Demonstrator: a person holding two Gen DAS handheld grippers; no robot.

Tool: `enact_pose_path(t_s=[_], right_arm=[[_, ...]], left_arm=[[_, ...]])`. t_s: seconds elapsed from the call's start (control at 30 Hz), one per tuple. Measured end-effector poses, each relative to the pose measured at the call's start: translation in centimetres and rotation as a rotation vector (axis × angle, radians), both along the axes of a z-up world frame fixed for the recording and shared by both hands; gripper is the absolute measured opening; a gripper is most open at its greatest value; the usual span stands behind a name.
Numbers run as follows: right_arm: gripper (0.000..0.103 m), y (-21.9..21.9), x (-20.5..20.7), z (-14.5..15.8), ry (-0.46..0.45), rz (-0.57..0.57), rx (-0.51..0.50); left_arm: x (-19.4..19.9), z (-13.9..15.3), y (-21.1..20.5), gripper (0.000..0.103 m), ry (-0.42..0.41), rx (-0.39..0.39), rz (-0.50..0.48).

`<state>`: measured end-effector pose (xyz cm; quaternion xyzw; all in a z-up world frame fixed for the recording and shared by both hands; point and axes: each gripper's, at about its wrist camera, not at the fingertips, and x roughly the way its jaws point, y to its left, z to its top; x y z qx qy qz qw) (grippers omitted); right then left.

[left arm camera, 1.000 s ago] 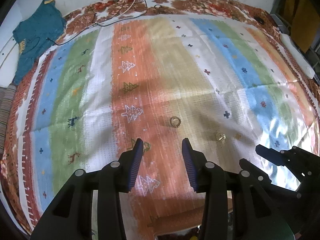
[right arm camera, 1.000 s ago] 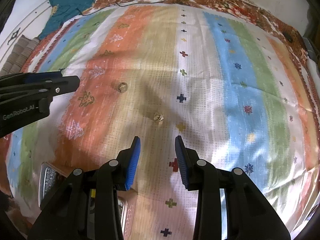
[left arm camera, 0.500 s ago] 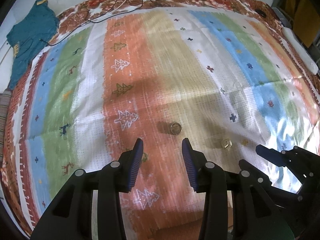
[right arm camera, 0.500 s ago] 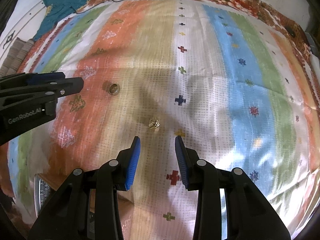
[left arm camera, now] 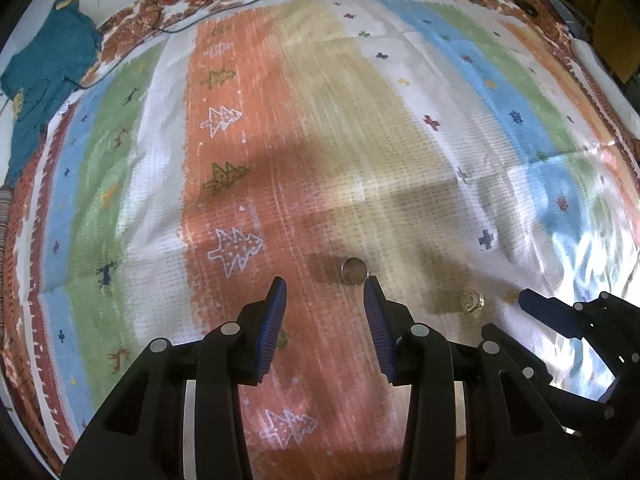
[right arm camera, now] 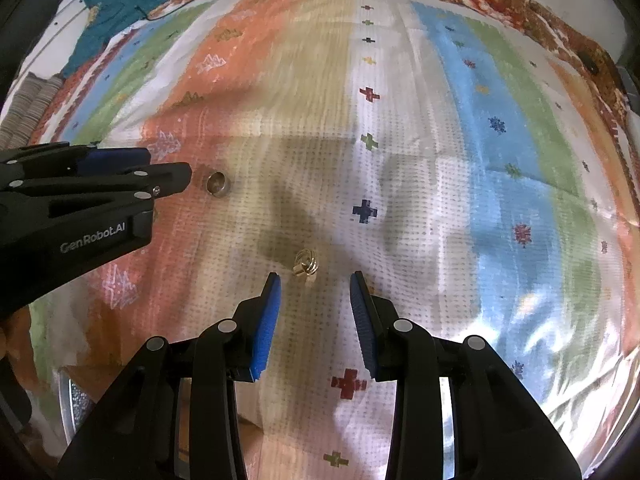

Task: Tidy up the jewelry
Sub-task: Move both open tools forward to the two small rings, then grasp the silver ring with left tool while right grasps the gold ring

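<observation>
Two small gold rings lie on a striped cloth. A plain band ring (left arm camera: pixel 354 271) lies just ahead of my left gripper (left arm camera: pixel 325 286), near its right fingertip; it also shows in the right wrist view (right arm camera: pixel 218 183). An ornate gold ring (right arm camera: pixel 305 267) lies just ahead of my right gripper (right arm camera: pixel 315 280), between the lines of its fingers; it also shows in the left wrist view (left arm camera: pixel 471 301). Both grippers are open and empty. The left gripper shows in the right wrist view at the left; the right gripper shows in the left wrist view at the right.
The striped cloth (left arm camera: pixel 280 140) covers a bed. A teal garment (left arm camera: pixel 40 80) lies at the far left corner with cables (left arm camera: pixel 224 4) beside it. A shiny metal container edge (right arm camera: pixel 74 400) shows at the lower left of the right wrist view.
Both grippers have moved forward and lower toward the rings, which now lie right at the fingertips. Both stay open.
</observation>
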<state>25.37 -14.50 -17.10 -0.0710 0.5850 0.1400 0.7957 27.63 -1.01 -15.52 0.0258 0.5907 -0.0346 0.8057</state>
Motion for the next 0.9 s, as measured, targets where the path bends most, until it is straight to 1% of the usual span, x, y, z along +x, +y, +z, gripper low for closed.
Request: enact_pose_path(t_s=[0.17,0.3,0.57,0.63,0.73,0.83,0.9], right_arm=[[0.036,0.1,0.7,-0.8,0.015,-0.004,-0.001],[0.036,0.7,0.9,-0.5,0.008,0.011,0.002],[0.036,0.7,1.6,-1.7,0.030,0.007,-0.005],[0.034,0.7,1.7,-1.8,0.032,0.006,-0.007],[0.027,0.7,1.7,-2.1,0.034,0.005,-0.009],[0.024,0.8,1.9,-2.4,0.036,0.006,-0.015],[0.021,0.8,1.9,-2.5,0.035,0.004,-0.024]], left_arm=[[0.7,-0.7,0.2,0.040,0.018,-0.027,0.004],[1.3,-1.1,-0.1,0.040,0.032,-0.049,-0.003],[2.0,-2.7,-0.3,0.040,0.069,-0.048,-0.006],[2.2,-3.1,-0.6,0.040,0.077,-0.052,-0.013],[2.3,-3.5,-1.3,0.040,0.083,-0.027,-0.031],[2.4,-3.7,-1.7,0.039,0.085,-0.025,-0.036],[2.5,-4.0,-1.8,0.032,0.085,-0.018,-0.036]])
